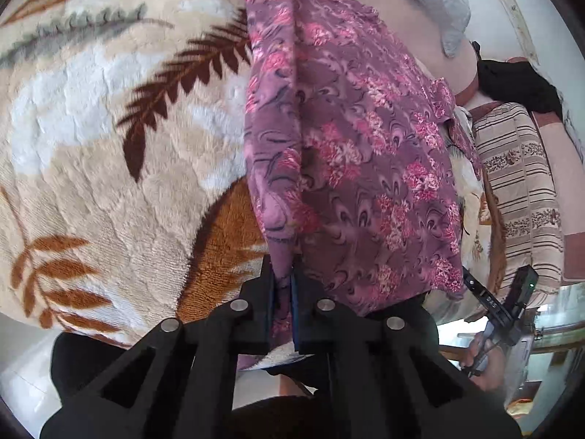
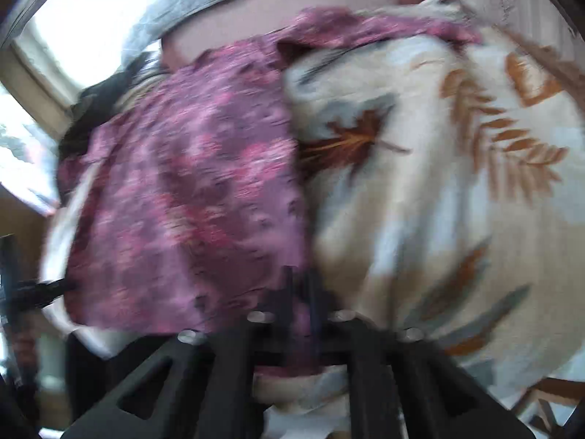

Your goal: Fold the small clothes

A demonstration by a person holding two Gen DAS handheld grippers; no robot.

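Observation:
A purple garment with pink flowers (image 1: 351,153) lies on a plush cream blanket with brown leaf prints (image 1: 109,146). My left gripper (image 1: 283,278) is shut on the garment's near edge, with cloth pinched between the blue pads. The right gripper shows at the lower right of the left wrist view (image 1: 490,300), at the garment's other near corner. In the blurred right wrist view the right gripper (image 2: 299,285) is shut on the garment (image 2: 190,190), next to the blanket (image 2: 457,201). The garment's far end drapes toward a pink surface.
A grey cloth (image 1: 438,3) lies on a pink surface (image 1: 384,18) beyond the garment. A striped cushion (image 1: 519,183) and a black cloth (image 1: 519,84) sit at the right. A window frame (image 2: 33,66) shows at the left of the right wrist view.

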